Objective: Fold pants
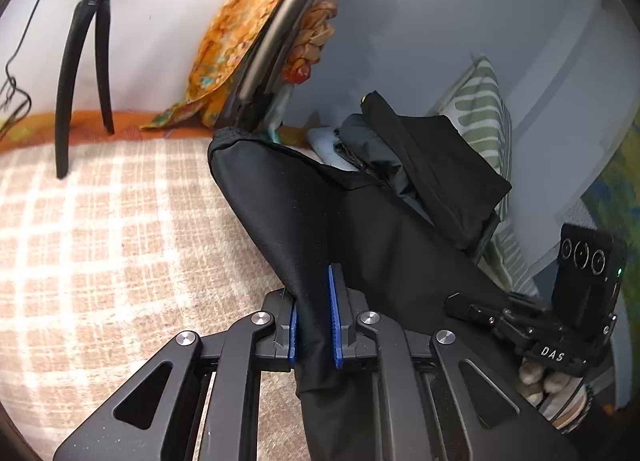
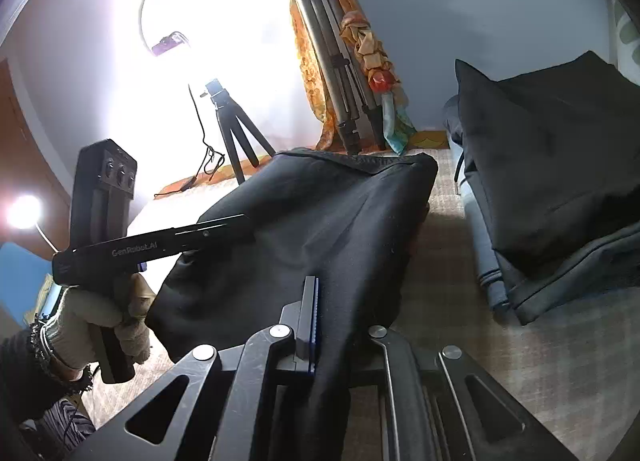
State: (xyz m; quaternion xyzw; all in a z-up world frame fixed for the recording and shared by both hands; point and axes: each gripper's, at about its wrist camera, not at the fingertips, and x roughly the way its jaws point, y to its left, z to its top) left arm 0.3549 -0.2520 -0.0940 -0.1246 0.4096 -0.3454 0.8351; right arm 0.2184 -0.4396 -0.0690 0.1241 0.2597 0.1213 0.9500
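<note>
The black pants [image 1: 360, 229] hang lifted off the checked bedspread [image 1: 100, 229], stretched between both grippers. In the left wrist view my left gripper [image 1: 314, 321] is shut on a fold of the black cloth, its blue pads [image 1: 334, 325] pressing on either side. My right gripper [image 1: 454, 301] grips the same edge further right. In the right wrist view the pants [image 2: 320, 213] drape over my right gripper [image 2: 324, 317], which is shut on the cloth; only one blue pad [image 2: 315, 317] shows. A gloved hand [image 2: 100, 321] holds the left gripper [image 2: 240, 225], which pinches the cloth's left edge.
A stack of folded dark clothes [image 1: 432, 165] [image 2: 560, 165] lies at the right against a striped pillow [image 1: 484, 109]. A small black tripod [image 1: 84, 61] [image 2: 236, 129] stands on the bed at the back. A larger tripod [image 2: 340, 73] draped in orange cloth [image 1: 240, 33] leans on the wall.
</note>
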